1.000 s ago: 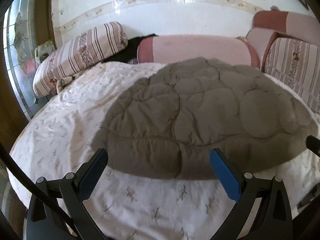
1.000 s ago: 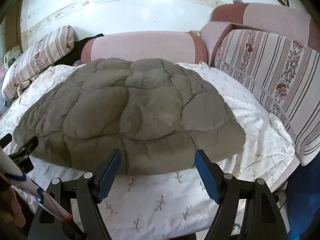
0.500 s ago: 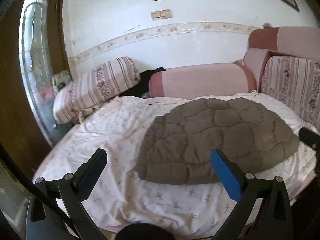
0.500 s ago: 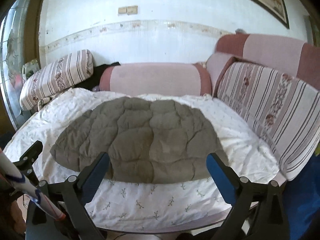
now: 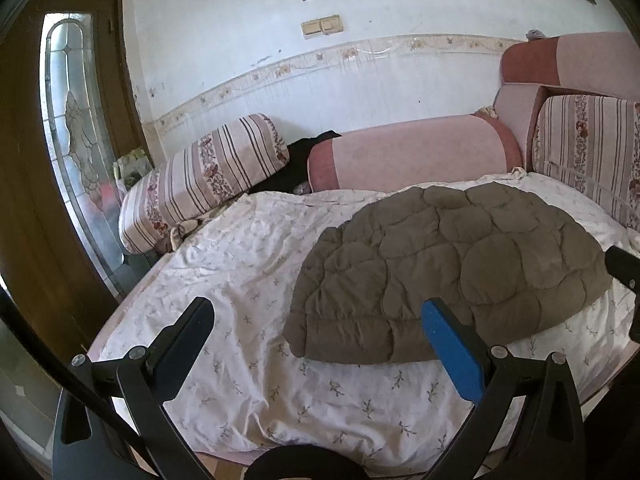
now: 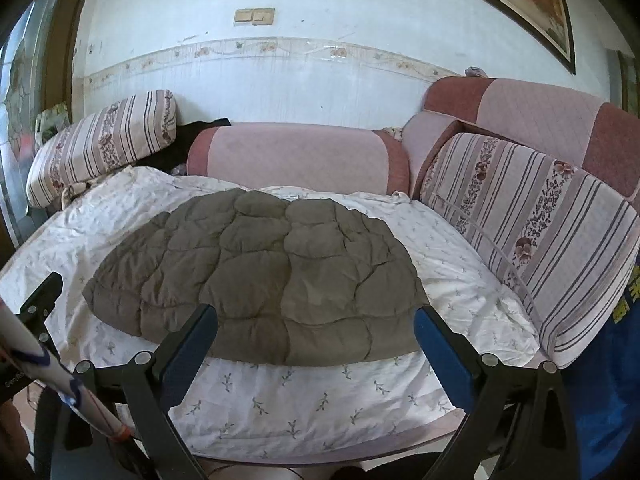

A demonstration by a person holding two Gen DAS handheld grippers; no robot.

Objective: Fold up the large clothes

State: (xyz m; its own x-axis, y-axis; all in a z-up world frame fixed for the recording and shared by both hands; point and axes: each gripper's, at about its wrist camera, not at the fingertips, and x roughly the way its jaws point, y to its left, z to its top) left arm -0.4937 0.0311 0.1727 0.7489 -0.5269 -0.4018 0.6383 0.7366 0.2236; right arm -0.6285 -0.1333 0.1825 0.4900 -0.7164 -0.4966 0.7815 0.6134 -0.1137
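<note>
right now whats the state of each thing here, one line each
quilted jacket: folded into a flat bundle, lying on the sheet, not held
left tool: open, empty, short of the jacket
right tool: open, empty, its jaws just opened wider
floral sheet: spread over the seat, wrinkled
striped bolster: lying tilted at the far left

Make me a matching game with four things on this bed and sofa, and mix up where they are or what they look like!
Things:
1. quilted jacket
2. flowered sheet
3. striped bolster
4. right gripper

Descriptions:
A. white with little sprigs, spread under the jacket
B. open, nothing between its blue pads
C. olive-brown, lying folded and flat
D. leaning by the glass door, pink and white

Pairs: 1-C, 2-A, 3-D, 4-B
</note>
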